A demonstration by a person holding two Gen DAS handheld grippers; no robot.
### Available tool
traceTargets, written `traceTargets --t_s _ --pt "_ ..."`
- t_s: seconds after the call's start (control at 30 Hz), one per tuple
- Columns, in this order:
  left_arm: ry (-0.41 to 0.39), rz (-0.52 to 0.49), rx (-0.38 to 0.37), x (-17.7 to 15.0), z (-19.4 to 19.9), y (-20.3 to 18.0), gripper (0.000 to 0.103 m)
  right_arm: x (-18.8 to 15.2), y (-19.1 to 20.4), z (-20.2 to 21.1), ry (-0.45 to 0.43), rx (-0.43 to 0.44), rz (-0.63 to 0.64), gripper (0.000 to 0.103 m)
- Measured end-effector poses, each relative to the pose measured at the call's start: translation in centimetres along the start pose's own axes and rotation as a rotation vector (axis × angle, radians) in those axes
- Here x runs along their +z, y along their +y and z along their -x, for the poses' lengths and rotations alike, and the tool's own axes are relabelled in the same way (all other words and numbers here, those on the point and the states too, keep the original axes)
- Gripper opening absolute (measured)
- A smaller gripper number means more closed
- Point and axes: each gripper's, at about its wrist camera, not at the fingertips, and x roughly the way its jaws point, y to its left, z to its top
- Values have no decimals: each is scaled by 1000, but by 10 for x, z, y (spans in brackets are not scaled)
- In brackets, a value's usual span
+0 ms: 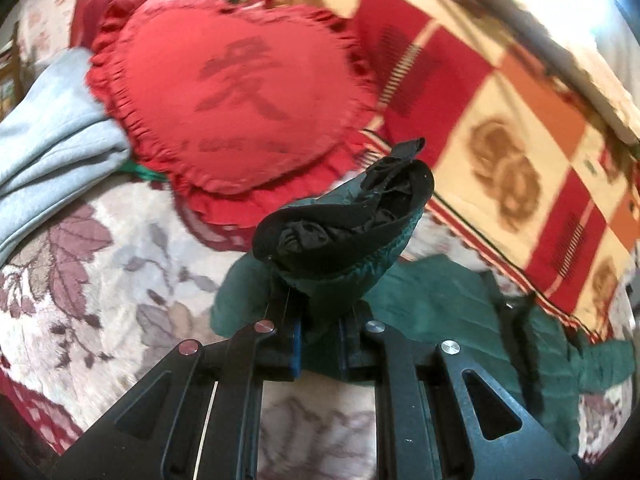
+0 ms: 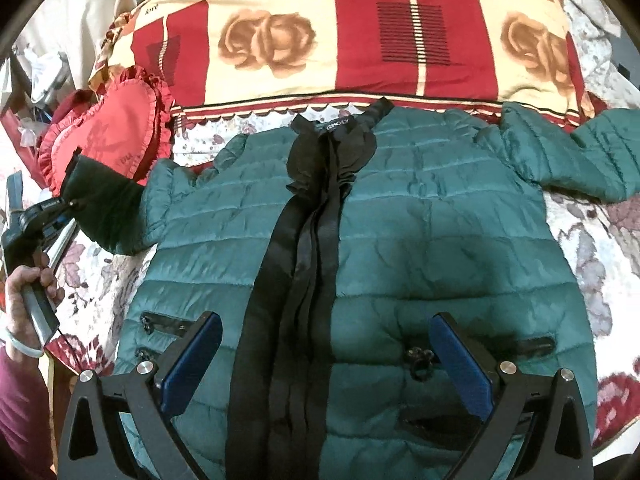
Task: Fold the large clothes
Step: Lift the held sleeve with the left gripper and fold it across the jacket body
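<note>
A: Bed [image 2: 580,240], floral cover. Item one?
B: Green jacket [image 2: 400,220], spread flat on the bed, front up, black lining strip down the middle. Checked pillow [image 2: 340,40] just past its collar; red heart cushion [image 2: 112,120] beside its left shoulder.
A: Left gripper [image 1: 320,344]?
B: Fingers narrow, clamped on the jacket's left sleeve cuff [image 1: 344,216], lifted off the bed.
A: Right gripper [image 2: 326,364]?
B: Fingers wide, holding nothing, above the jacket's lower front.

Black angular gripper linkages, triangular cutouts, silver round pivot screws. Right gripper [image 2: 326,356]: blue textured pads [image 2: 460,364]. Left gripper [image 1: 319,354]: blue pad edges. Hand [image 2: 28,292] at 9 o'clock: pale bangle [image 2: 22,346], maroon sleeve [image 2: 22,416].
</note>
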Motion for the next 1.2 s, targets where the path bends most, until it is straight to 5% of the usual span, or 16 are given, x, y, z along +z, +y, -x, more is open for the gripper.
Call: traceTargets --t_s 0.73,1.2 --pt "120 -249 -297 -58 9 -225 12 -12 -50 25 -43 21 -126 103" --pt "226 -321 -390 -101 -14 -315 12 -17 -82 27 -50 27 -200 103"
